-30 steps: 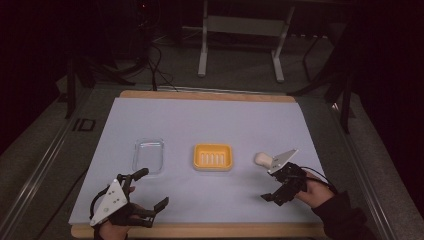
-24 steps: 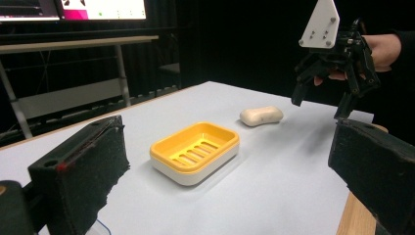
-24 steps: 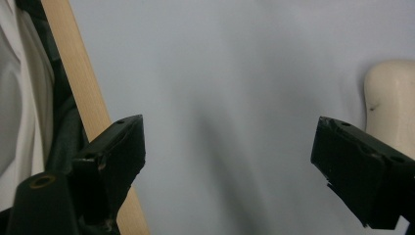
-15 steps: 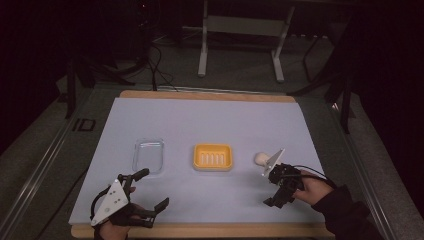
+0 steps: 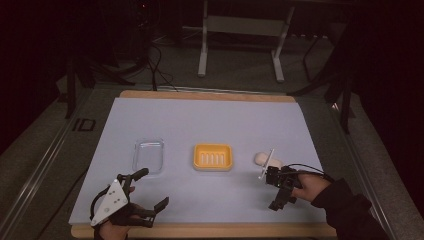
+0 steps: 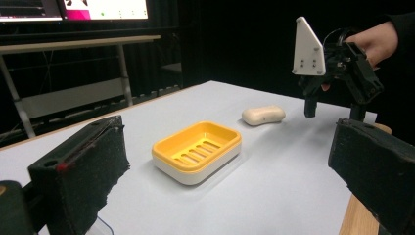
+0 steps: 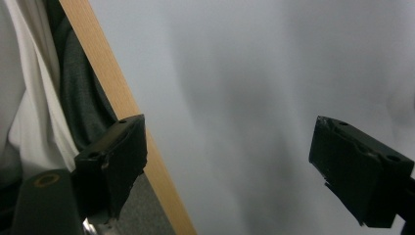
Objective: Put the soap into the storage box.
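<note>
We note the soap bar (image 5: 265,159), pale cream, lying flat on the light sheet of the table (image 5: 210,120), just right of the yellow soap dish (image 5: 213,157) and apart from it. In the left gripper view the bar (image 6: 263,114) sits beyond the dish (image 6: 196,152), free of any jaw.

The right gripper (image 5: 281,192) hovers just beside the bar on its near side, not touching it as far as we can tell. Its jaws stand wide apart with nothing between them; in the right gripper view they frame bare sheet and the wooden table edge (image 7: 122,107). The same gripper (image 6: 333,105) shows tilted above the table in the left gripper view, its grey plate upright.

The left gripper (image 5: 150,192) rests near the front left of the table, well apart from the bar. Its jaws are likewise spread and empty. A clear plastic lid or tray (image 5: 149,155) lies left of the dish, just beyond this gripper.
</note>
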### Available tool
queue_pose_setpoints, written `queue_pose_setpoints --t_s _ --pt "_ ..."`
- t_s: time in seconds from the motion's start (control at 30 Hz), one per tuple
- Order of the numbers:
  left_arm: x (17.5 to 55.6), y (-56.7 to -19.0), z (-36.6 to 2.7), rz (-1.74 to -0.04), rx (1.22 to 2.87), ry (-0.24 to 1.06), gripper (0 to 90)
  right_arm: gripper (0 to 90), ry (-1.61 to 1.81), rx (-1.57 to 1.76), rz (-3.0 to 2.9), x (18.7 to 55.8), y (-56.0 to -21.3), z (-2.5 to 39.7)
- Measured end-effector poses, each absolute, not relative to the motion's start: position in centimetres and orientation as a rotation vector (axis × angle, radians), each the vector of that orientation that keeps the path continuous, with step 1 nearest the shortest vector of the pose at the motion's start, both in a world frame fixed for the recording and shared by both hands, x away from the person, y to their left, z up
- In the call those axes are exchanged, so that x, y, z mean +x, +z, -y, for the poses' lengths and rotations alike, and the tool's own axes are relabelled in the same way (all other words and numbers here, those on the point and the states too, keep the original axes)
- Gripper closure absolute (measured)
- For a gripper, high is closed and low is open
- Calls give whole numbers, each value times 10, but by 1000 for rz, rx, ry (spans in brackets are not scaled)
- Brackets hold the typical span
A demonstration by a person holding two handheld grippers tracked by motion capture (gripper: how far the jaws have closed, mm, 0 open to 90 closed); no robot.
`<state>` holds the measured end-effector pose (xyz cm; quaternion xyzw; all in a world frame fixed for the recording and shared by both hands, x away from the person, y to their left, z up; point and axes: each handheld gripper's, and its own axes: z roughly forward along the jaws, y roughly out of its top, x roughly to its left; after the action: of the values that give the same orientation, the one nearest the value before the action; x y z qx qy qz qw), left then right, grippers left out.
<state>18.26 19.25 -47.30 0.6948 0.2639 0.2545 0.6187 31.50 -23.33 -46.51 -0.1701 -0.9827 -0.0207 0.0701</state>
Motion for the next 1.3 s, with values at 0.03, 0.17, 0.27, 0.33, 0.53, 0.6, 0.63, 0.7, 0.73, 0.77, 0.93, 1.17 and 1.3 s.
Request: queue_pose_setpoints --t_s 0.03,0.17,0.27,0.33,0.53,0.6,0.63,0.7,0.73,0.77,0.93,1.17,1.3 --pt "183 -473 -193 -607 1598 586 12 140 -62 -512 2957 315 -465 233" --pt "183 -473 -192 -603 1608 585 12 139 -22 -499 2940 318 -463 229" --pt "183 -473 -192 -601 1610 582 12 134 20 -486 2925 319 -463 227" --pt "182 -473 -192 -600 1611 581 12 131 34 -477 2920 320 -463 226" --pt "183 -474 -192 -601 1613 578 12 135 26 -437 2959 322 -460 221" --pt "183 -474 -191 -601 1613 577 12 135 23 -440 2963 323 -460 221" --pt "183 -474 -191 -601 1613 577 12 135 20 -447 2962 324 -459 220" --pt "183 -474 -190 -601 1611 571 12 135 19 -447 2944 327 -458 217" --pt "183 -474 -190 -602 1610 570 12 135 20 -449 2938 329 -457 216" --pt "183 -474 -190 -602 1610 568 12 135 20 -452 2938 330 -457 216" --pt "183 -474 -190 -602 1610 566 12 135 -36 -466 2933 338 -452 214" --pt "183 -474 -190 -598 1619 565 12 135 -77 -474 2955 349 -444 215" --pt "183 -475 -190 -597 1620 562 12 136 -115 -488 2969 354 -440 216"
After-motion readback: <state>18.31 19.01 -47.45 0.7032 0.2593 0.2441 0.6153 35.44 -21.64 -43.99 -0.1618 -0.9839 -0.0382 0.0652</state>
